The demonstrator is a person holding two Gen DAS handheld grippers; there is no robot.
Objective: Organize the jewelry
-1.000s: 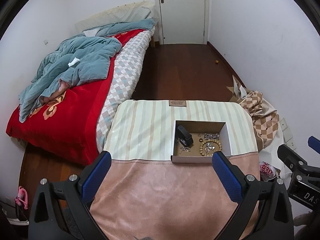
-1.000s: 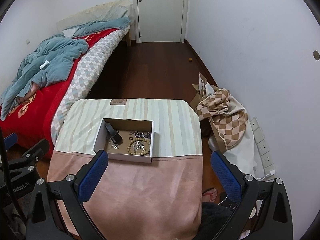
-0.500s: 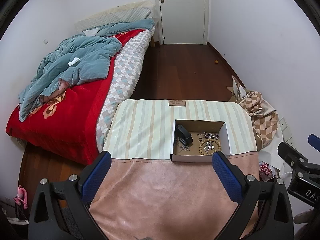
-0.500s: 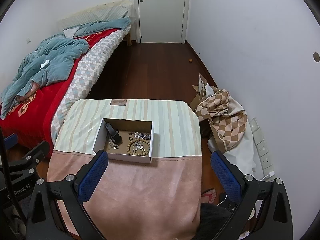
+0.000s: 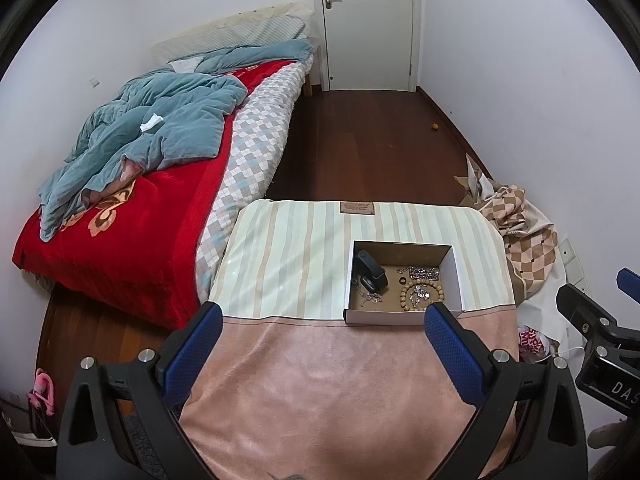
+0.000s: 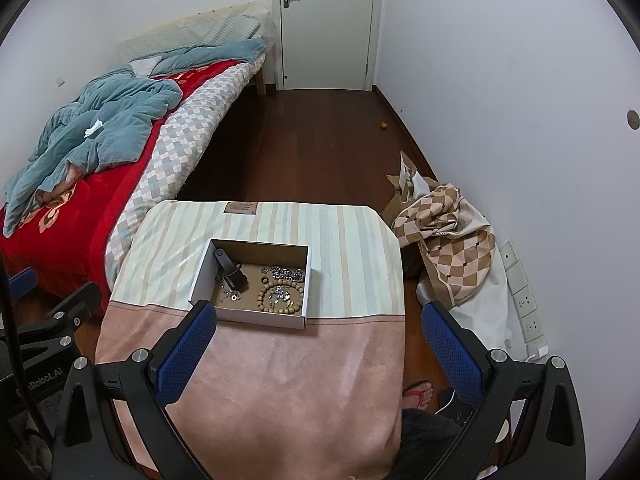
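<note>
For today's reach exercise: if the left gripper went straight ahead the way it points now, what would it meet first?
Probably the pink part of the table cover, short of the box. The left gripper is open and holds nothing; depth is hard to judge.

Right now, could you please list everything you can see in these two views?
Box: one, white, open, on the table's striped part.
Bead bracelet: one, tan, inside the box.
Black item: one, inside the box, left side.
Silver chain: one, inside the box, far right.
Table: one, striped and pink cover.
Bed: one, red cover, teal quilt, left.
Door: one, white, shut.
Checked cloth: one, brown, on the floor, right.
Left hand-held gripper: blue pads, open.
Right hand-held gripper: blue pads, open.
</note>
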